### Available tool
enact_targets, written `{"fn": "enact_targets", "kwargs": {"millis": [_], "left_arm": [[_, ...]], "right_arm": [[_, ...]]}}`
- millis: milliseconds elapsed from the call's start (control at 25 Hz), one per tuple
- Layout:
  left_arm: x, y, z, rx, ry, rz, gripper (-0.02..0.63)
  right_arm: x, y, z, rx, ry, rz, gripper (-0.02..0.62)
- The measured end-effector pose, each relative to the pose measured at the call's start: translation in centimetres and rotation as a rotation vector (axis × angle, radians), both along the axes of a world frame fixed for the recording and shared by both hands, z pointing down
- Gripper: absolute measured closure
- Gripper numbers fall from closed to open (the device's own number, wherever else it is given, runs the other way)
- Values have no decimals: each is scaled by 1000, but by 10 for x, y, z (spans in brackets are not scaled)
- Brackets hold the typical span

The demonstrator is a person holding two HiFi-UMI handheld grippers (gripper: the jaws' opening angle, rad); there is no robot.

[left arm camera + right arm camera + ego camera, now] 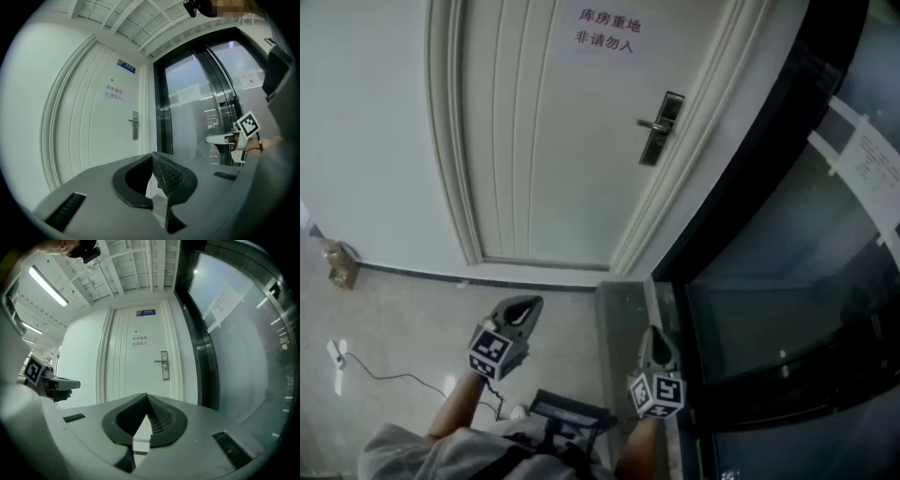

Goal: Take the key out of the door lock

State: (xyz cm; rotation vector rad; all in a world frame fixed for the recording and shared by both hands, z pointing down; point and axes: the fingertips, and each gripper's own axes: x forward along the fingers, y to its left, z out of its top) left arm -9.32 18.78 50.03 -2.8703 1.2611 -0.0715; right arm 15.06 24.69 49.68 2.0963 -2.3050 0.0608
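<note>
The pale speckled floor [403, 319] is running up to a dark skirting strip [412, 273] at the foot of the white wall [356, 141]. A small brownish box-like thing [342, 263] is sitting on the floor at the left, close against that wall. Further out, a small white object [337, 360] is lying on the floor, and a thin dark cable [394, 378] is trailing rightward from beside it.

key too small to see at door lock [660, 127], door [534, 159] top cut off
</note>
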Motion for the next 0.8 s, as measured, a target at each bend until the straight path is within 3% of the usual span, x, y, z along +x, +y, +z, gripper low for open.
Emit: {"fn": "enact_targets", "kwargs": {"millis": [800], "left_arm": [[31, 1, 4, -6, -7, -20, 600]], "right_arm": [[30, -1, 5, 19, -16, -20, 583]]}}
